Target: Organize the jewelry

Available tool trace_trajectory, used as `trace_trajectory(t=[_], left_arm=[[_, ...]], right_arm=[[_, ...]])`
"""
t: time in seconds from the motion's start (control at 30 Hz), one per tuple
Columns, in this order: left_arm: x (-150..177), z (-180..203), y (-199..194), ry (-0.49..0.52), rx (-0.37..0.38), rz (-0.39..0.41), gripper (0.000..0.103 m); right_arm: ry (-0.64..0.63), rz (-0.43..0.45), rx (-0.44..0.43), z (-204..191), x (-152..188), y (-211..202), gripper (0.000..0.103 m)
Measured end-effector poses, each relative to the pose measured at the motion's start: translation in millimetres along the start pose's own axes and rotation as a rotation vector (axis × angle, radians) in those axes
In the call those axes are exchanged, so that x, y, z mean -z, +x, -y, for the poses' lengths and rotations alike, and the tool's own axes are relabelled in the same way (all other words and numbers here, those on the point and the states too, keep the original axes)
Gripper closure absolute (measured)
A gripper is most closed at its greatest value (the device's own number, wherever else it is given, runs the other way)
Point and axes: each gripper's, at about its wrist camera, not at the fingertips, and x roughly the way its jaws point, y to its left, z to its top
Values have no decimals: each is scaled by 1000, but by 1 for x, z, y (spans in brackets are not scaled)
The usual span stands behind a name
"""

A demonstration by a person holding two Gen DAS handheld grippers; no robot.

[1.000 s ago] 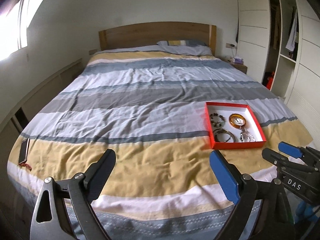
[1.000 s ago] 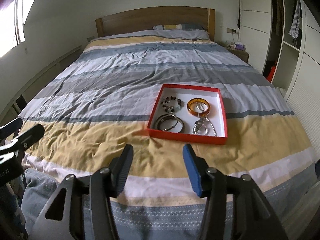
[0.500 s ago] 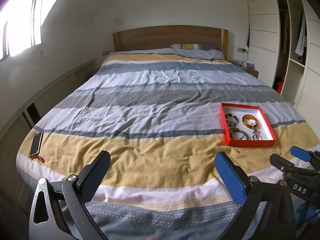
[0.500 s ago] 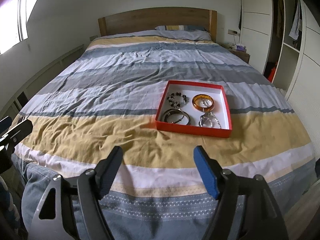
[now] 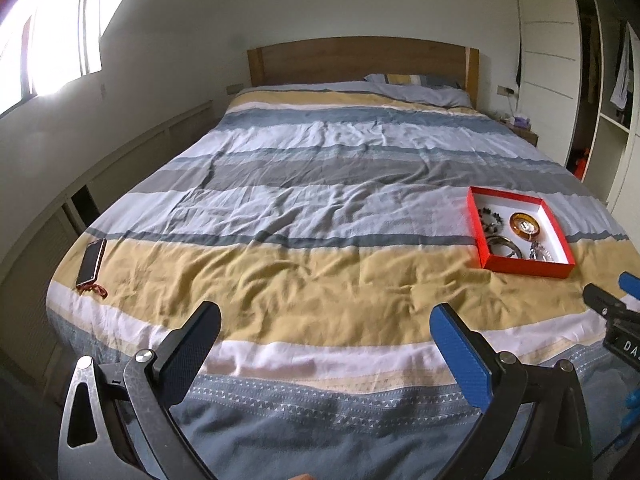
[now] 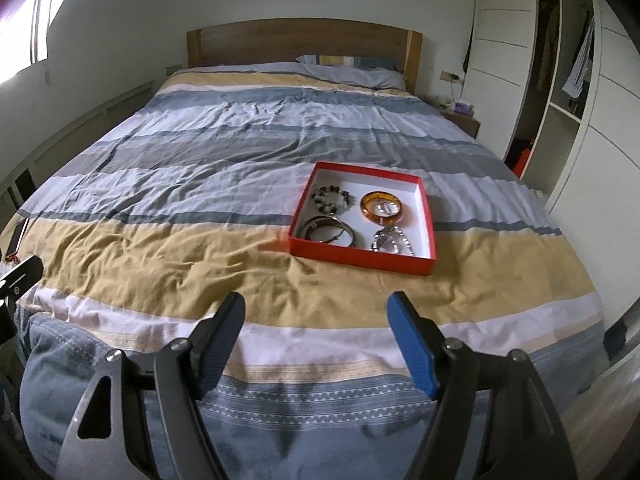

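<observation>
Both tongs released, nothing between them: left tongs (image 5: 324, 322), right tongs (image 6: 316, 312), jaws just widened. Shallow red cardboard jewelry tray (image 6: 362, 258) sits on striped bed (image 6: 200, 240), bracelets inside.

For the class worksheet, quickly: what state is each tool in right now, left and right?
Left tool: open, jaws just opened wider, nothing between them.
Right tool: open, jaws just opened wider, nothing between them.
</observation>
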Motion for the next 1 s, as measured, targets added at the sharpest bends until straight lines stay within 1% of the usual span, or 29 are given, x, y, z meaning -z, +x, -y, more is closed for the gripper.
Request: trace_trajectory(t=[0.23, 0.53, 1.0], left_arm=[[5, 7, 3, 8, 3, -27, 1], [11, 5, 11, 13, 2, -53, 1], [22, -4, 23, -7, 13, -90, 1]], right_arm=[[9, 15, 10, 10, 0, -3, 31], [18, 1, 16, 15, 1, -1, 31], [3, -23, 25, 8, 6, 9, 31]])
